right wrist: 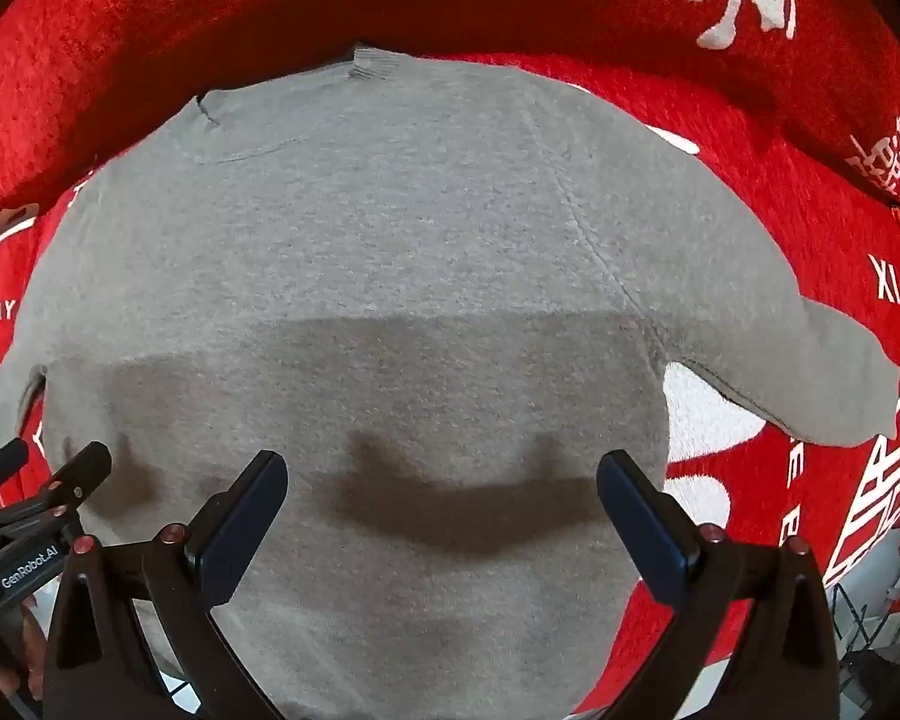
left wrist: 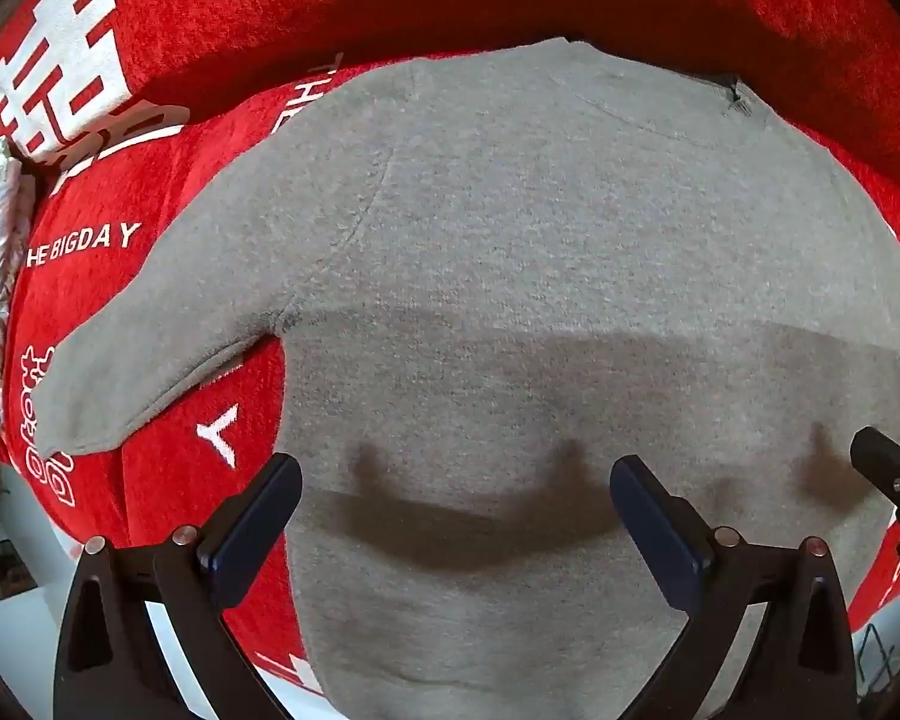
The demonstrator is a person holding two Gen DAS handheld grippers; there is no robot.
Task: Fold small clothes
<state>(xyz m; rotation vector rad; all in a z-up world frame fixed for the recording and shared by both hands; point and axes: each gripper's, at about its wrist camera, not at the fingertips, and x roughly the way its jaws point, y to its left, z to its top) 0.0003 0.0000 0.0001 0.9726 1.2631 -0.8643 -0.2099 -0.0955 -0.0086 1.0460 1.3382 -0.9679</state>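
Sweater (left wrist: 540, 252), grey knit, spread flat on a red cloth with white lettering (left wrist: 150, 12). It fills the middle of both wrist views. Neckline sits at the top of each frame, hem at the bottom, so the long axis runs bottom to top, away from both tools.

Left sleeve (left wrist: 144, 360) juts to the lower left of the left wrist view. Right sleeve (right wrist: 822, 372) reaches the right edge of the right wrist view. Each sleeve lies outboard of the tool on its own side, and that is the nearer one for it.

Left hand-held gripper (left wrist: 456, 516): jaws spread wide, nothing between them, hanging over the lower body of the garment; shadow below suggests no contact.

Right hand-held gripper (right wrist: 444, 510): likewise released and empty, over the same lower panel. The two tools sit side by side, each showing at the inner edge of the other's view.

Judgement: no fold yet made.
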